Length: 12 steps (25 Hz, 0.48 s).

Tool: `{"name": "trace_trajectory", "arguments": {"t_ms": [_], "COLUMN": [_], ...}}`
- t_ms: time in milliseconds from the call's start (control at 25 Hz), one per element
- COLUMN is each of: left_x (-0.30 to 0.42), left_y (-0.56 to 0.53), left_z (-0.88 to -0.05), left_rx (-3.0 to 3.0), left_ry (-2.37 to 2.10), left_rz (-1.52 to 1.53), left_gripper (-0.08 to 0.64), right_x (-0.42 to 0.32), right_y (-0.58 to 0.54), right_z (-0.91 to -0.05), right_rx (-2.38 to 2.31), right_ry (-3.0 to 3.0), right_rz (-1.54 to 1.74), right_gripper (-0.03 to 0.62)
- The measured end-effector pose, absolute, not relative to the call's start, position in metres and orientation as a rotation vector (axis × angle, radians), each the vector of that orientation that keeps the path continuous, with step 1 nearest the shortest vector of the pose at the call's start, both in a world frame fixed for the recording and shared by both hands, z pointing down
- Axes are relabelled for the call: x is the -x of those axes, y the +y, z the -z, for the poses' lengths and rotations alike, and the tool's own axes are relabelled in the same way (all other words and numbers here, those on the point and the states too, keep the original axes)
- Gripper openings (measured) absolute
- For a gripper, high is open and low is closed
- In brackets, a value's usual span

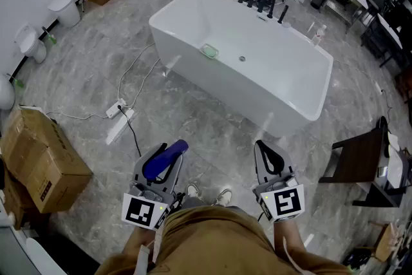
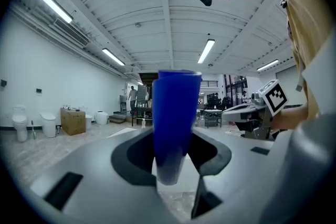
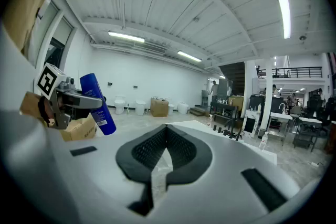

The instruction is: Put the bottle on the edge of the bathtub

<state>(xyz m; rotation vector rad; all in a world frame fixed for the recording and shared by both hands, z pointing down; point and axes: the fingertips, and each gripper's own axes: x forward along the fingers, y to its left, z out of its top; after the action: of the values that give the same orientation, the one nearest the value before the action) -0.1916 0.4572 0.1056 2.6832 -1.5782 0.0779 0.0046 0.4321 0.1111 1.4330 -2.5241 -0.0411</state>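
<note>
While a cardboard box [image 1: 42,164] sits on the floor at the far left, the left gripper [image 1: 161,170] is clamped on the blue bottle [image 1: 166,158], which is held above the grey floor tiles and well short of the white bathtub [image 1: 257,93]. Just to the right, the right gripper [image 1: 267,154] has its jaws together with nothing between them. The bathtub stands ahead of both grippers, with black taps [image 1: 261,0] on its far rim, and a dark chair [image 1: 360,164] stands at the far right.
</note>
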Motion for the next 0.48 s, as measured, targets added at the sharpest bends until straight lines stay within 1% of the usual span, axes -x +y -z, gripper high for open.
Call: {"name": "trace_trajectory", "arguments": {"t_ms": [480], "left_x": [0.191], "left_y": [0.446], "left_z": [-0.116], "left_rx": [-2.686], "left_ry": [-1.538], "left_rz": [-0.065], "left_gripper": [0.163], "right_x": [-0.009], "right_y": [0.428], "right_z": [-0.122], "right_rx": [-1.467], "right_ry": [-2.484], "right_rz": [-0.014], "right_gripper": [0.005]}}
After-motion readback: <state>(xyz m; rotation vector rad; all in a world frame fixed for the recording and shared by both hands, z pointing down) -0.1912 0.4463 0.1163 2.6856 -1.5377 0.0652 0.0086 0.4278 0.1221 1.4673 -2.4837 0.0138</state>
